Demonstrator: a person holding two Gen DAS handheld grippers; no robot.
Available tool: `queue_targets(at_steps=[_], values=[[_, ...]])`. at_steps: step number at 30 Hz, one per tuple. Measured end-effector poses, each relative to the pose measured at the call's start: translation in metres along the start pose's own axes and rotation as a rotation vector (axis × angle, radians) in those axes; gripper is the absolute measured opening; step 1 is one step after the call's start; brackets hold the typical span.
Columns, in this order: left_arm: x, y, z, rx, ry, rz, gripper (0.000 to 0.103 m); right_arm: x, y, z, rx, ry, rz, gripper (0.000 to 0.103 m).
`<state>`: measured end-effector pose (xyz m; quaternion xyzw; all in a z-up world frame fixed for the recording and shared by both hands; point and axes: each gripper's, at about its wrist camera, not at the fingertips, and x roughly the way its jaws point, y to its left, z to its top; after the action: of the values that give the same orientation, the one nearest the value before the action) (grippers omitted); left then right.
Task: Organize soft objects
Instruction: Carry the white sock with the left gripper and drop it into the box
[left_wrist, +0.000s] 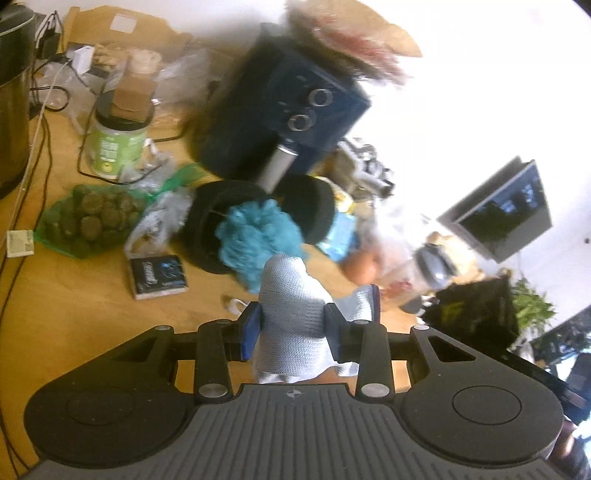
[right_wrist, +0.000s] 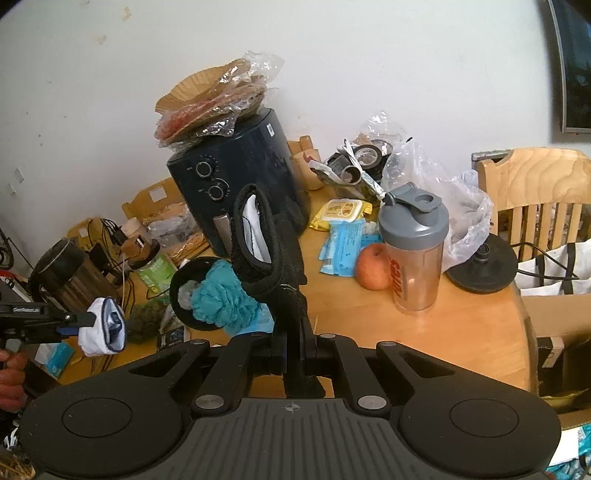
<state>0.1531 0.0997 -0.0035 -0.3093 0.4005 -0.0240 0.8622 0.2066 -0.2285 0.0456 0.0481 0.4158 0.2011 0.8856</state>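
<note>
From your left wrist camera, your left gripper (left_wrist: 293, 328) has its blue pads pressed on either side of a bunched white sock (left_wrist: 291, 317), part-way open around the cloth. Straight ahead at twelve o'clock a fluffy blue sponge (left_wrist: 255, 236) sits against a black pouch (left_wrist: 258, 218), touching it. Beyond them stands the dark air fryer (left_wrist: 284, 110), with its handle reaching over the pouch. At ten o'clock lies a green bag of round pieces (left_wrist: 88, 218), and past it a green-labelled jar (left_wrist: 118, 140). A small dark book (left_wrist: 159, 277) lies flat on the wooden table (left_wrist: 92, 314), just left of the sponge. At two o'clock an orange fruit (left_wrist: 360, 267) and a shaker bottle (left_wrist: 424, 273) show, both blurred. Cables (left_wrist: 22, 206) trail along the left edge.

From your right wrist camera, your right gripper (right_wrist: 293, 352) is clamped tight on the black pouch (right_wrist: 266, 243), which stands upright before the lens with white cloth showing in its mouth. It hides part of the air fryer (right_wrist: 240, 177) behind it. The blue sponge (right_wrist: 225, 299) lies just left of the pouch at eleven o'clock. At nine o'clock your left gripper (right_wrist: 83, 319) holds the white sock (right_wrist: 103, 326) above the table edge, clear of the surface. At two o'clock the shaker bottle (right_wrist: 415, 251) stands beside the orange fruit (right_wrist: 375, 266), touching or nearly so, with blue packets (right_wrist: 341, 245) just behind. A wooden chair (right_wrist: 543, 192) sits at three o'clock past the wooden table (right_wrist: 443, 332).
</note>
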Motion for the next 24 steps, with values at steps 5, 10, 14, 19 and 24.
queue_targets(at_steps=[5, 10, 14, 19, 24], values=[[-0.012, -0.018, -0.018, 0.018, 0.014, -0.05, 0.036, -0.008, 0.006, 0.002, -0.001, -0.015, 0.014, 0.008], [-0.013, -0.036, -0.035, 0.056, 0.048, -0.074, 0.036, -0.018, 0.014, 0.002, -0.012, -0.026, 0.031, 0.008], [-0.01, -0.047, -0.05, 0.078, 0.082, -0.092, 0.036, -0.026, 0.018, 0.001, -0.01, -0.034, 0.044, 0.008], [-0.002, -0.059, -0.067, 0.094, 0.139, -0.097, 0.037, -0.036, 0.025, -0.001, -0.004, -0.036, 0.061, 0.008], [0.004, -0.065, -0.081, 0.124, 0.169, -0.086, 0.038, -0.045, 0.033, -0.008, 0.004, -0.03, 0.087, 0.008]])
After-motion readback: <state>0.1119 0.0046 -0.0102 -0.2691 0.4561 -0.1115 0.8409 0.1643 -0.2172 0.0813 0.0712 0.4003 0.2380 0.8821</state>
